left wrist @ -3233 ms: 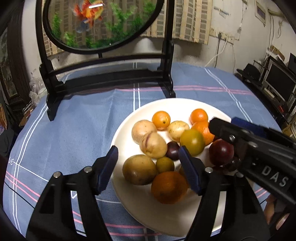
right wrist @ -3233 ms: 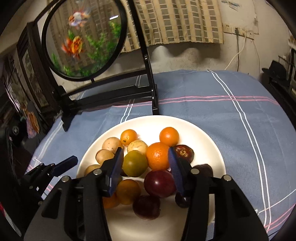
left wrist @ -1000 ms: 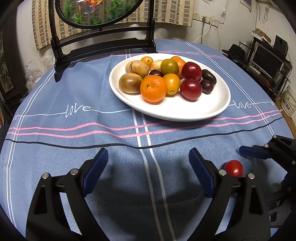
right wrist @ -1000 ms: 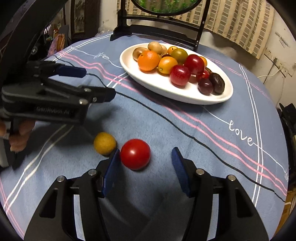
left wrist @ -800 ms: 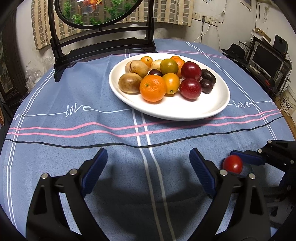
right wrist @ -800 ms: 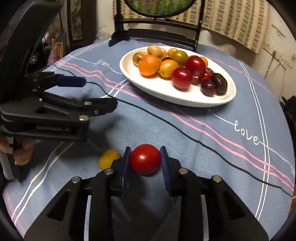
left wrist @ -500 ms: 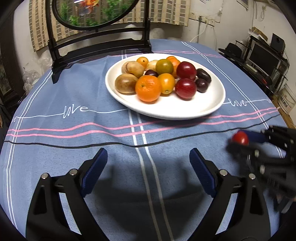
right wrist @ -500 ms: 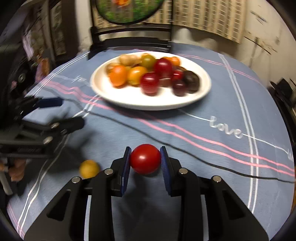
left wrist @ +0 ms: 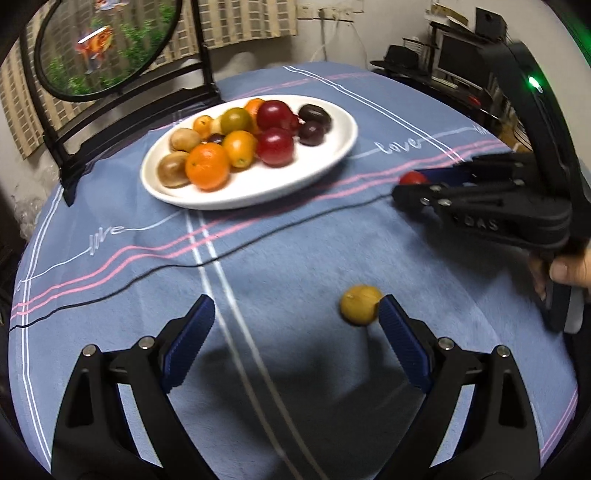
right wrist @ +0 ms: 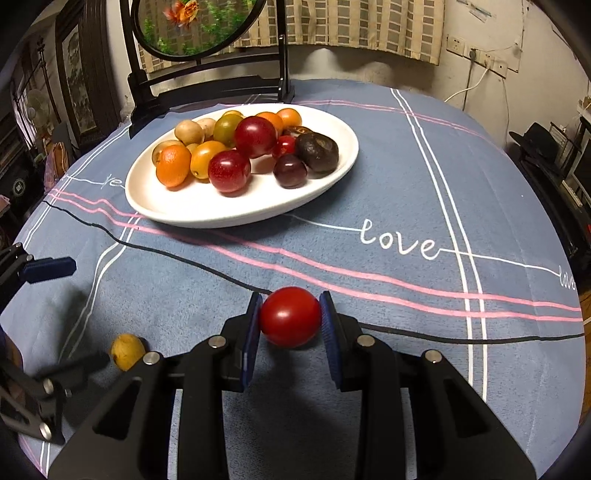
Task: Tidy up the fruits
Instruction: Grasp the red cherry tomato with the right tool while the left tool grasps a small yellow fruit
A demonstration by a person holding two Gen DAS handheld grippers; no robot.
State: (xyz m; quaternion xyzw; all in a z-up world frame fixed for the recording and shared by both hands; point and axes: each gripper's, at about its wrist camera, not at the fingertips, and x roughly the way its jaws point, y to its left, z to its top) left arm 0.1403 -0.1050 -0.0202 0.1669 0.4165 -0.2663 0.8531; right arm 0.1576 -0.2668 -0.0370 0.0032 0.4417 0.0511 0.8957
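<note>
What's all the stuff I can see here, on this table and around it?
Plate: one, white, oval, far side of the table.
Fruit on plate: a heap, orange, red, dark purple, tan, green.
Yellow fruit: one, loose on the cloth, beside left jaw pad.
Red fruit: one, clamped in right gripper.
Tablecloth: one, blue, pink and white stripes.
Round picture on black stand: one, behind plate.
Left gripper: black, jaws open.
Right gripper: black, shut on red fruit.

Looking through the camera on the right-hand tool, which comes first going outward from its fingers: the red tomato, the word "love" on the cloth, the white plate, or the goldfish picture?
1. Red tomato, pinched between the right gripper's fingers.
2. Word "love" on the cloth, ahead and to the right.
3. White plate, ahead and to the left.
4. Goldfish picture, at the table's far edge.
</note>
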